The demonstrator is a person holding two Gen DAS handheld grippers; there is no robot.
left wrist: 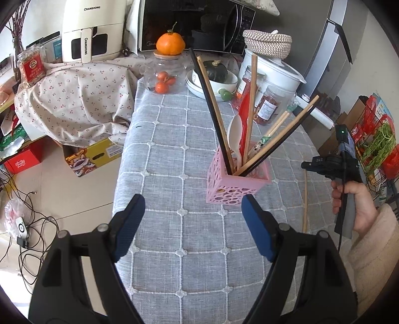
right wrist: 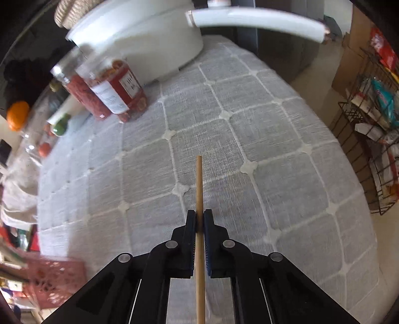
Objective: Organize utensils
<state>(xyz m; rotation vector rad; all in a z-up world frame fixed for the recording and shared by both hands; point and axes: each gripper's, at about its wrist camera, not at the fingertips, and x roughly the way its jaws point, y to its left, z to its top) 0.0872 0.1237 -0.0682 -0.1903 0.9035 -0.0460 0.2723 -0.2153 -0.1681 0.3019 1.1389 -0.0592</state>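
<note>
A pink perforated holder (left wrist: 237, 185) stands on the grey checked tablecloth (left wrist: 174, 154); it holds several chopsticks, a white spoon (left wrist: 235, 132) and a red utensil (left wrist: 245, 112). My left gripper (left wrist: 193, 224) is open and empty, just in front of the holder. My right gripper (right wrist: 200, 219) is shut on a wooden chopstick (right wrist: 199, 184) and holds it above the cloth. In the left wrist view the chopstick (left wrist: 305, 199) hangs below the hand-held right gripper (left wrist: 331, 164), right of the holder. The holder shows blurred at the lower left of the right wrist view (right wrist: 57, 279).
Jars (right wrist: 112, 92) with red contents, a white cooker (left wrist: 274, 72), bowls with a dark squash (left wrist: 217, 71), a glass jar of oranges (left wrist: 164, 77), a microwave (left wrist: 197, 22) and an air fryer (left wrist: 92, 30) crowd the table's far end. A wire rack (right wrist: 371, 139) stands to the right.
</note>
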